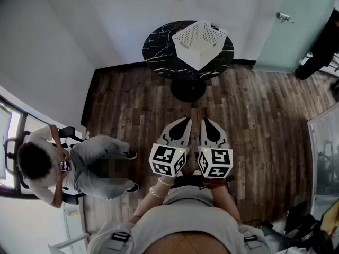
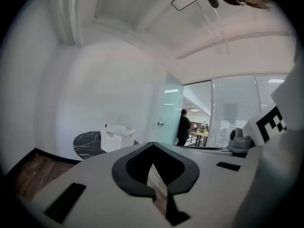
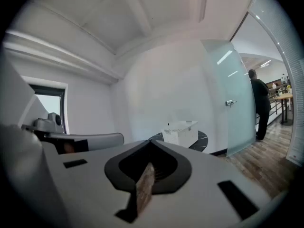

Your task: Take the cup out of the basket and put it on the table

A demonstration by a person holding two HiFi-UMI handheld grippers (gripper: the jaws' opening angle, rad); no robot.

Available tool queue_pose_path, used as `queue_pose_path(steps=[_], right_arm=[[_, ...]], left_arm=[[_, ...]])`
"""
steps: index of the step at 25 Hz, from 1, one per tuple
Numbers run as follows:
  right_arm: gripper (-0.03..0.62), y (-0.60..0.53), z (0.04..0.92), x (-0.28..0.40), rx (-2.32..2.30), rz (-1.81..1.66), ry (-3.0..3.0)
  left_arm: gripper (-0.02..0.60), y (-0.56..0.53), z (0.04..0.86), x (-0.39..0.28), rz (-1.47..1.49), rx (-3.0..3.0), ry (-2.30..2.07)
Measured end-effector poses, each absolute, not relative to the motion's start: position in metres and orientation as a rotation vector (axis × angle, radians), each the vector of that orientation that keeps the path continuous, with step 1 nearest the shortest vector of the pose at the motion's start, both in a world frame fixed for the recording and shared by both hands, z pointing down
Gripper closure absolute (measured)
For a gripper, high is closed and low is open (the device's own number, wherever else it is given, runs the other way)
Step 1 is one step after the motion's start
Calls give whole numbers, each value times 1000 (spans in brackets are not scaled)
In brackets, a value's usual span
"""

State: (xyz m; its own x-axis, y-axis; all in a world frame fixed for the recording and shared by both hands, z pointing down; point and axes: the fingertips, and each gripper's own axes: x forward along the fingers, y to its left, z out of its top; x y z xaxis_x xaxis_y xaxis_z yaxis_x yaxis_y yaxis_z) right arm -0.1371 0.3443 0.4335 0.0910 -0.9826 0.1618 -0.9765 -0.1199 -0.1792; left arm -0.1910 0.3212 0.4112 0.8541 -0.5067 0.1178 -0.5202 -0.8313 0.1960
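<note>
Step in hand: by the look of it the reach is not yet beginning; the person is standing well apart from the round black table, holding both tools close to the body.
Left gripper: its jaws are lying together with only a thin slit between them, carrying nothing and pointing toward the table.
Right gripper: its jaws are likewise pressing together, empty, and it is sitting just beside the left one.
Basket: the white lattice basket is sitting on the table's far right part, upright.
Cup: it is not showing in any view (the basket's inside is looking bare from the head view, though it is too small to tell), so it is presumably lying low in the basket.
Surroundings: one person is sitting on a chair at the left, and another is standing by the glass door.
Next move: the person is probably needing to step across the wooden floor to the table, spread one gripper's jaws, and lower them into the basket once the cup is coming into sight.
</note>
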Motion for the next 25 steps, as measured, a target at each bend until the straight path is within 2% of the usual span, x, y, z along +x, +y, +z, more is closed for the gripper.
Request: queue_pose_path(steps=[25], right_arm=[[582,352,427,-109,-2216,-321,2132]], left_arm=[[575,333,415,-162,104,2788,-843]])
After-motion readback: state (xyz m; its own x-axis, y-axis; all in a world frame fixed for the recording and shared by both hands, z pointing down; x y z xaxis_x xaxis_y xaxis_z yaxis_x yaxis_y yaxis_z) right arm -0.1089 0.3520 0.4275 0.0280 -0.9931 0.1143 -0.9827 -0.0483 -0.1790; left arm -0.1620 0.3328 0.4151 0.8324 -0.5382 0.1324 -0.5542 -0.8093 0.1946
